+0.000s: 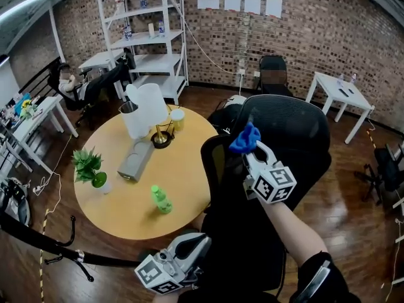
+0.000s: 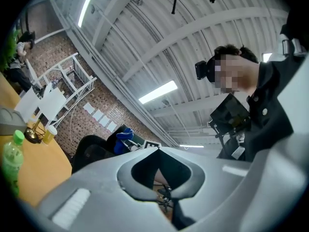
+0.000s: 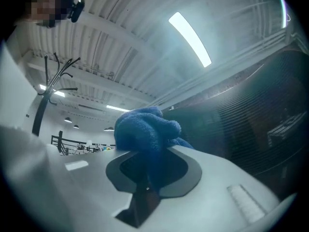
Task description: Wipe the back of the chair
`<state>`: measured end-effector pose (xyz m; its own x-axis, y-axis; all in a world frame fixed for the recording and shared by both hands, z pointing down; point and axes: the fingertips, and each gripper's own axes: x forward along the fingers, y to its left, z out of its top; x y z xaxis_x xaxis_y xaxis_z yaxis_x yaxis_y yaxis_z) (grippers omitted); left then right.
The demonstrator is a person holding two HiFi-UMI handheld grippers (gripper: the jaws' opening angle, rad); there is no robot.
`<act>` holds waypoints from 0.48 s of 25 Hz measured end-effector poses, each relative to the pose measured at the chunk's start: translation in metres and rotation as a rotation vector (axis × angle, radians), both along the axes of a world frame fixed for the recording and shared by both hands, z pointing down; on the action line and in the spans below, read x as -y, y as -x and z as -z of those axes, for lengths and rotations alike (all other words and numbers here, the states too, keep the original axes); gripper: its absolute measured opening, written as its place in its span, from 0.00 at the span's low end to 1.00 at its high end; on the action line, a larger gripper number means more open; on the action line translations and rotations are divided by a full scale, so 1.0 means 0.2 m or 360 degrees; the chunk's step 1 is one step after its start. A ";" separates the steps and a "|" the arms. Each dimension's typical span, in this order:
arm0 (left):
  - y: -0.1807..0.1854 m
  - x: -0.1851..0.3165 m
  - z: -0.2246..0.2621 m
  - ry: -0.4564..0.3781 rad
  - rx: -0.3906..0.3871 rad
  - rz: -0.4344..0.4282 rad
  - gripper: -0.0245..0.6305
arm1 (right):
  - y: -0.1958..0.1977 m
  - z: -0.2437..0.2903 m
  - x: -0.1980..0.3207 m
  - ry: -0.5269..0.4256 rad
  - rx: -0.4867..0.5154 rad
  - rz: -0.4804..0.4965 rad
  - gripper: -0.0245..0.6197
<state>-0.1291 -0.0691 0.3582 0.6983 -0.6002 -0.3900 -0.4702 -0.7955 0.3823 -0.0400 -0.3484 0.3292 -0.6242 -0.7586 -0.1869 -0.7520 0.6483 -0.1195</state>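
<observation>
In the head view, a round yellow bench (image 1: 126, 214) sits left of the black mesh chair (image 1: 291, 126). On the bench are a green bottle (image 1: 161, 199), a small potted plant (image 1: 88, 166), a grey cylinder lying on its side (image 1: 135, 160) and two white jugs (image 1: 145, 109). A white shelf rack (image 1: 149, 31) stands against the brick wall behind, and a small white table (image 1: 341, 93) is off to the right. The right gripper (image 1: 251, 151) reaches forward on an outstretched arm. It holds a blue cloth (image 1: 245, 139) at the upper left edge of the chair's back. The left gripper (image 1: 192, 245) hangs low by the seat, clear of the chair back and apart from the bench.

The left gripper view looks upward to the ceiling beams and strip lights. Here the left gripper (image 2: 159, 153) has its jaws pressed together with nothing between them. Beyond lie the bench edge (image 2: 41, 174), the bottle (image 2: 10, 159) and, far off, the cloth (image 2: 124, 138).

The right gripper view shows what the head view cannot. The right gripper (image 3: 152, 151) pinches the bunched cloth (image 3: 145, 129), and the dark mesh of the chair back (image 3: 263, 120) rises just beside it at right.
</observation>
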 end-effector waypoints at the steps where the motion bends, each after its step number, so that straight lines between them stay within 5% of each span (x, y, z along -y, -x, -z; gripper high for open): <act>1: 0.01 0.00 0.00 0.0001 0.0001 0.0015 0.03 | 0.04 -0.01 -0.01 0.0007 0.0016 0.0029 0.12; 5: 0.04 0.00 -0.01 0.0018 0.0007 0.0057 0.03 | 0.23 -0.11 -0.08 0.0089 0.0074 0.0187 0.12; 8: 0.03 0.00 -0.02 0.0023 0.0025 0.0075 0.03 | 0.46 -0.23 -0.14 0.0200 0.0037 0.0451 0.12; 10: 0.03 0.00 -0.02 0.0027 0.0033 0.0091 0.03 | 0.57 -0.27 -0.14 0.0326 0.0149 0.0649 0.12; 12: 0.02 0.00 -0.03 0.0037 0.0042 0.0107 0.03 | 0.56 -0.30 -0.07 0.0475 0.0357 0.0689 0.12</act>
